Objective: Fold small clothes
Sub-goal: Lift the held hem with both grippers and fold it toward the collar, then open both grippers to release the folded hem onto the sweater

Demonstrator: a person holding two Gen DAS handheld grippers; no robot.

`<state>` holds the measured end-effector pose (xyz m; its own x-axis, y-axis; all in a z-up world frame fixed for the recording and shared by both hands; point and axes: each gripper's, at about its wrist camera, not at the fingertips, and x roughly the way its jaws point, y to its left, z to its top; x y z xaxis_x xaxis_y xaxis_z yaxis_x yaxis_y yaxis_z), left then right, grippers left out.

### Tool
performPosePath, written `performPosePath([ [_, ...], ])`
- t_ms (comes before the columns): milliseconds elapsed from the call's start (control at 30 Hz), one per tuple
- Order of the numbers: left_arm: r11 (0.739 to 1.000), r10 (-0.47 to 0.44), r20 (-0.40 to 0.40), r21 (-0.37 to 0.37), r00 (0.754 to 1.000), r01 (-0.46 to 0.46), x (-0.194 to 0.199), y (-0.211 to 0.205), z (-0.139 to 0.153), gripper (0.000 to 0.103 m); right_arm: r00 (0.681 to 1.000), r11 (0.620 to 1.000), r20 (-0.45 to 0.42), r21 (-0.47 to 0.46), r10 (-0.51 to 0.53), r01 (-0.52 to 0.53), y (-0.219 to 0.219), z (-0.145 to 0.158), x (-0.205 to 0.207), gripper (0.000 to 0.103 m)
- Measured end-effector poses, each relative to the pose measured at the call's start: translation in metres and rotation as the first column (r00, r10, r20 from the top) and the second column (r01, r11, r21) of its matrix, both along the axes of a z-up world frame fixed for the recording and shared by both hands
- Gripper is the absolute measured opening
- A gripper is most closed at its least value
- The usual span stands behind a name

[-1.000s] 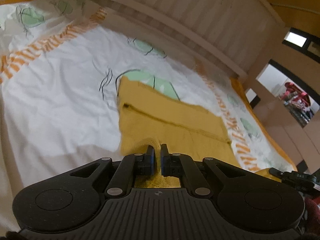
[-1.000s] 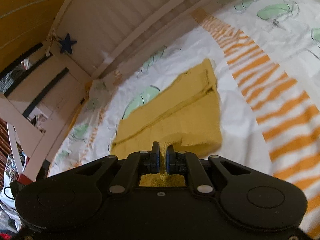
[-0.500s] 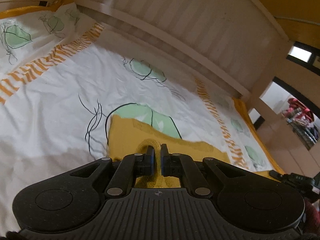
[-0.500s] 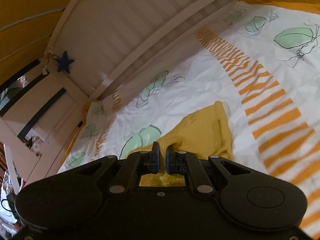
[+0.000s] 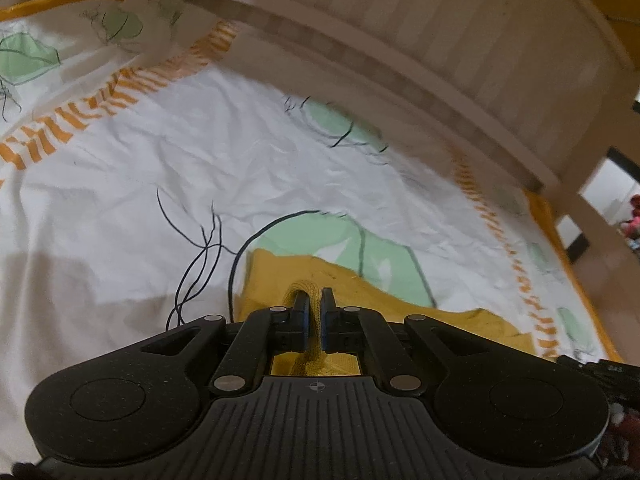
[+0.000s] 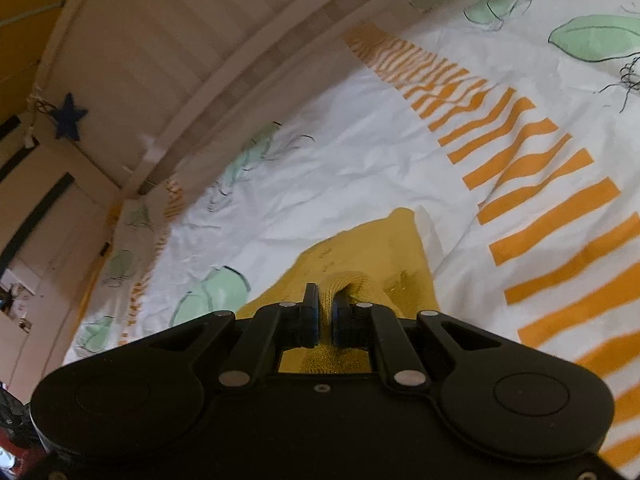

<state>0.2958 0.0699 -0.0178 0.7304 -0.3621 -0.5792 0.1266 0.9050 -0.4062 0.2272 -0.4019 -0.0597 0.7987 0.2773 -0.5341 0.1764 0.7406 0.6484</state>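
Observation:
A small mustard-yellow knit garment (image 5: 360, 292) lies on a white bed sheet (image 5: 120, 208) printed with green leaves and orange stripes. My left gripper (image 5: 314, 304) is shut on a bunched edge of the garment. In the right wrist view the same garment (image 6: 372, 248) shows, and my right gripper (image 6: 325, 312) is shut on another bunched edge of it. Most of the garment is hidden under both gripper bodies.
A pale slatted bed rail (image 5: 400, 40) runs along the far side of the bed and also shows in the right wrist view (image 6: 180, 60). A blue star (image 6: 69, 117) hangs at the rail's left end. The sheet's orange stripes (image 6: 540, 184) lie to the right.
Both grippers have carried their held edges forward over the garment, so much less yellow cloth shows ahead of them than a second ago. Both stayed shut.

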Motion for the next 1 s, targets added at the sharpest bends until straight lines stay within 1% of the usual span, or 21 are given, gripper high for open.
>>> performPosePath([
  [200, 0.999, 0.026, -0.031, 0.042, 0.999, -0.024, 0.022, -0.006, -0.018, 0.006, 0.999, 0.997, -0.033, -0.074, 0.008, -0.01, 0.004, -0.01, 0.016, 0.018],
  [300, 0.999, 0.03, -0.035, 0.027, 0.999, -0.029, 0.028, -0.006, -0.022, 0.007, 0.999, 0.995, -0.032, -0.096, 0.014, -0.017, 0.005, -0.011, 0.017, 0.019],
  [333, 0.999, 0.033, -0.037, 0.022, 0.999, -0.032, 0.03, -0.006, -0.023, 0.01, 0.999, 0.994, -0.029, -0.108, 0.017, -0.02, 0.006, -0.011, 0.015, 0.023],
  [367, 0.999, 0.042, -0.039, 0.025, 0.998, -0.041, 0.031, -0.005, -0.022, 0.023, 1.0, 0.993, -0.026, -0.117, 0.016, -0.019, 0.006, -0.01, 0.017, 0.032],
  [400, 0.998, 0.058, -0.03, 0.035, 0.998, -0.057, 0.032, -0.005, -0.022, 0.03, 1.0, 0.992, -0.021, -0.124, 0.016, -0.019, 0.006, -0.009, 0.015, 0.038],
  [433, 0.996, 0.075, -0.006, 0.047, 0.997, -0.075, 0.031, -0.004, -0.02, 0.036, 1.0, 0.991, -0.016, -0.133, 0.01, -0.012, 0.005, -0.008, 0.014, 0.055],
  [467, 0.994, 0.088, 0.016, 0.059, 0.996, -0.088, 0.029, -0.003, -0.018, 0.038, 1.0, 0.989, -0.007, -0.149, -0.003, 0.002, 0.004, -0.006, 0.014, 0.074],
  [500, 0.992, 0.1, 0.035, 0.074, 0.994, -0.102, 0.028, -0.002, -0.015, 0.039, 1.0, 0.986, 0.006, -0.165, -0.013, 0.014, 0.003, -0.004, 0.014, 0.08],
  [600, 0.986, 0.106, 0.054, 0.125, 0.993, -0.112, 0.024, -0.002, -0.005, 0.045, 0.999, 0.978, 0.034, -0.207, -0.03, 0.037, -0.002, 0.006, 0.008, 0.081],
  [667, 0.983, 0.07, 0.08, 0.163, 0.994, -0.082, 0.014, -0.006, 0.002, 0.053, 0.998, 0.969, 0.057, -0.245, -0.022, 0.036, -0.001, 0.015, 0.001, 0.081],
  [700, 0.977, 0.046, 0.097, 0.202, 0.994, -0.064, 0.006, -0.01, 0.005, 0.055, 0.998, 0.964, 0.065, -0.264, -0.008, 0.025, 0.002, 0.018, -0.004, 0.081],
  [733, 0.97, 0.023, 0.108, 0.239, 0.994, -0.049, -0.002, -0.015, 0.006, 0.057, 0.998, 0.958, 0.067, -0.287, 0.01, 0.009, 0.006, 0.02, -0.007, 0.084],
  [800, 0.955, -0.023, 0.126, 0.296, 0.992, -0.016, -0.018, -0.025, 0.006, 0.057, 0.997, 0.933, 0.052, -0.358, 0.063, -0.04, 0.021, 0.022, -0.015, 0.085],
  [900, 0.938, -0.087, 0.119, 0.343, 0.989, 0.041, -0.04, -0.038, 0.0, 0.057, 0.989, 0.884, 0.021, -0.452, 0.144, -0.119, 0.047, 0.02, -0.026, 0.085],
  [1000, 0.912, -0.163, 0.081, 0.393, 0.983, 0.119, -0.054, -0.054, -0.011, 0.057, 0.977, 0.849, -0.016, -0.492, 0.211, -0.191, 0.072, 0.014, -0.034, 0.085],
])
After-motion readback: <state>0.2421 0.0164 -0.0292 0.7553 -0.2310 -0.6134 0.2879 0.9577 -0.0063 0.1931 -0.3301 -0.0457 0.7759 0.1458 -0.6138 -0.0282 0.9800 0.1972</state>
